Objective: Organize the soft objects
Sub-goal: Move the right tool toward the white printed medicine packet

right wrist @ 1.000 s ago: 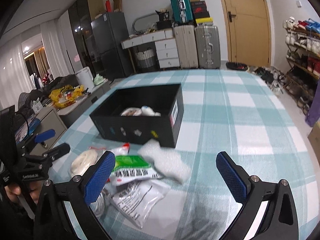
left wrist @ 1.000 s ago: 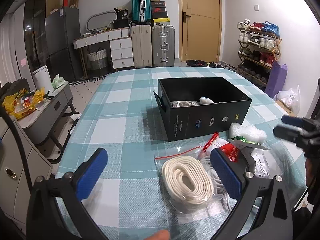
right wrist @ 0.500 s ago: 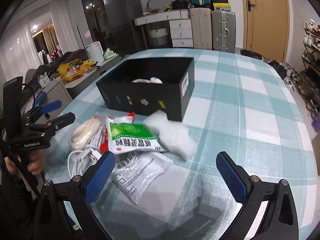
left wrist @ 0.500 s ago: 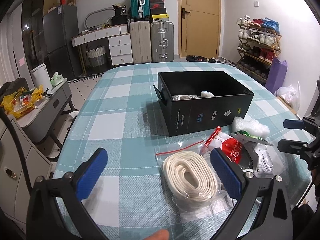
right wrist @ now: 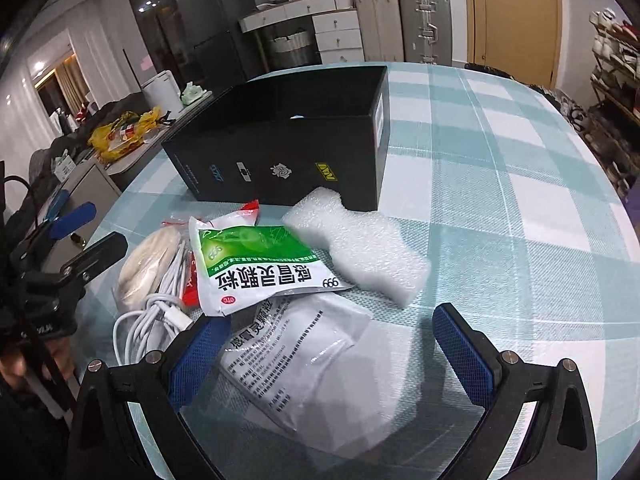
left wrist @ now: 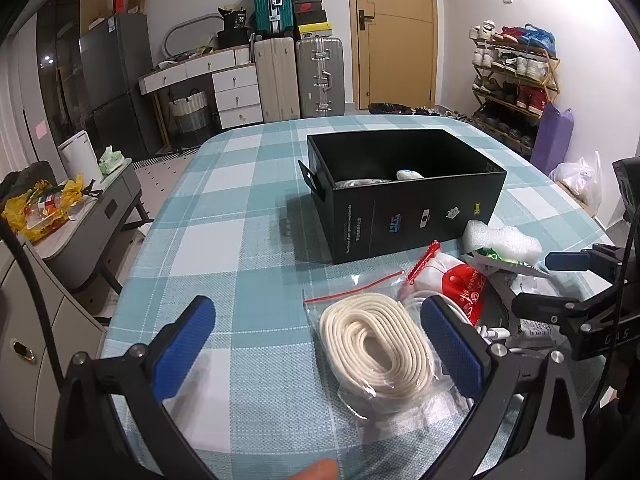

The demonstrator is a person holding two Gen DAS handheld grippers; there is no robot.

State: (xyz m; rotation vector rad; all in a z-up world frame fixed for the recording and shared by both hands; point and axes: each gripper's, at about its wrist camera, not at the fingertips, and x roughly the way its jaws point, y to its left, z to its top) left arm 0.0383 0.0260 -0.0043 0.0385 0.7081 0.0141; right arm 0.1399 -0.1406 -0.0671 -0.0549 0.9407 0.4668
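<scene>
Resting on a teal checked tablecloth, an open black box (rectangular, matte) is seen holding a few pale items. Beside it are piled a bagged coil of cream rope, a foam block and a green-and-white packet. Both the left gripper and right gripper are spread wide, gripping nothing.

Surface: teal-and-white plaid cloth. Box: black, with small white, blue and yellow printed logos on its side. Rope coil: cream, in a clear zip bag with a red seal strip. Foam piece: white. Sachet: white with a green top band, black print and a small red mark. Second sachet: white with black text. Cable: white. Packet beside the coil: red and white. My jaws on both sides: blue textured pads on black frames.
</scene>
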